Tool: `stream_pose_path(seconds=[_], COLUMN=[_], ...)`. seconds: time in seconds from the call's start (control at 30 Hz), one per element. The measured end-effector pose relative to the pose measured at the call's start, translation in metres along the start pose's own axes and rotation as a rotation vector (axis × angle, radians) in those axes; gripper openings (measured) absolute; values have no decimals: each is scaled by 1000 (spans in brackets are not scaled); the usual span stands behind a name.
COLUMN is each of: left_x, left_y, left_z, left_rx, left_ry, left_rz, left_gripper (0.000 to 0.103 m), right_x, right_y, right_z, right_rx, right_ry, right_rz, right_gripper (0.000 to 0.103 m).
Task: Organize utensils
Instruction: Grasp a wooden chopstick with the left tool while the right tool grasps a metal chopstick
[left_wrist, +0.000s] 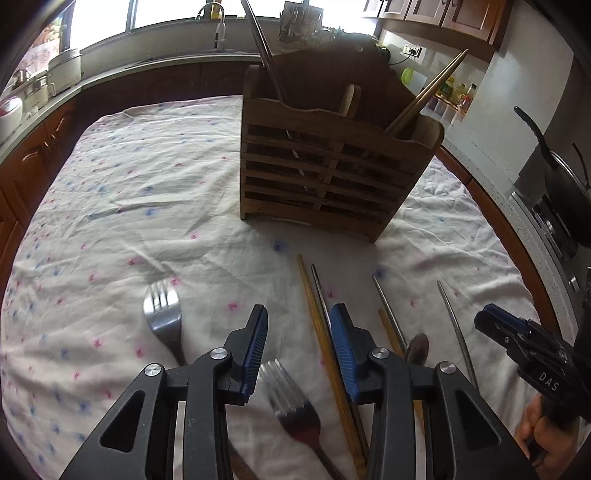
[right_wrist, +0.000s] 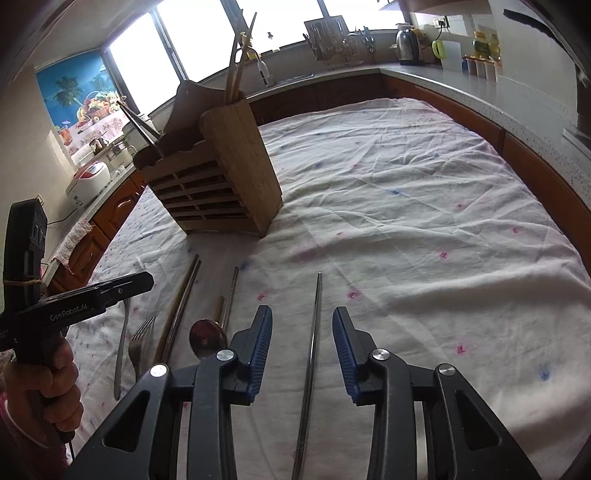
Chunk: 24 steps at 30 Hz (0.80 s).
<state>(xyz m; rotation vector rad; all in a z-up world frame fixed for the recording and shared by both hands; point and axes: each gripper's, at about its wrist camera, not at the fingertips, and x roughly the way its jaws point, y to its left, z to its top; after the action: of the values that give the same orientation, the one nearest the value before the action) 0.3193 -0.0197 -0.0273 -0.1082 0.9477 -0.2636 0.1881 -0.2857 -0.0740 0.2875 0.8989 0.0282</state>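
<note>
Kettle (right_wrist: 407, 45) shows only from the right wrist.

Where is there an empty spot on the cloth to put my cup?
Right of the wooden holder the cloth lies bare to the counter. Left of the holder, beyond the fork, is bare too. In front, chopsticks, spoon and forks crowd together.
</note>
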Motion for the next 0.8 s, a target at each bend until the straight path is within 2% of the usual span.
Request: stream_pose_path(seconds=[0.23, 0.33, 0.4, 0.53, 0.8], left_x=[40, 58, 61, 63, 79], left_y=[-3, -3, -6, -15, -22], left_z=[12, 13, 13, 8, 24], left_rx=[14, 19, 44, 105, 130], left_ry=[61, 93, 81, 87, 117], left_rz=[1, 11, 20, 47, 59], left_gripper=[25, 21, 21, 20, 20], right_x=[17, 28, 30, 32, 43], right_y=[-1, -2, -3, -5, 4], right_z=[6, 6, 5, 7, 14], right_rx=[-5, -13, -24, -27, -97], right_ry=[40, 73, 71, 75, 82], right_rz=[-10, -24, -32, -30, -69], right_gripper=[28, 22, 18, 15, 16])
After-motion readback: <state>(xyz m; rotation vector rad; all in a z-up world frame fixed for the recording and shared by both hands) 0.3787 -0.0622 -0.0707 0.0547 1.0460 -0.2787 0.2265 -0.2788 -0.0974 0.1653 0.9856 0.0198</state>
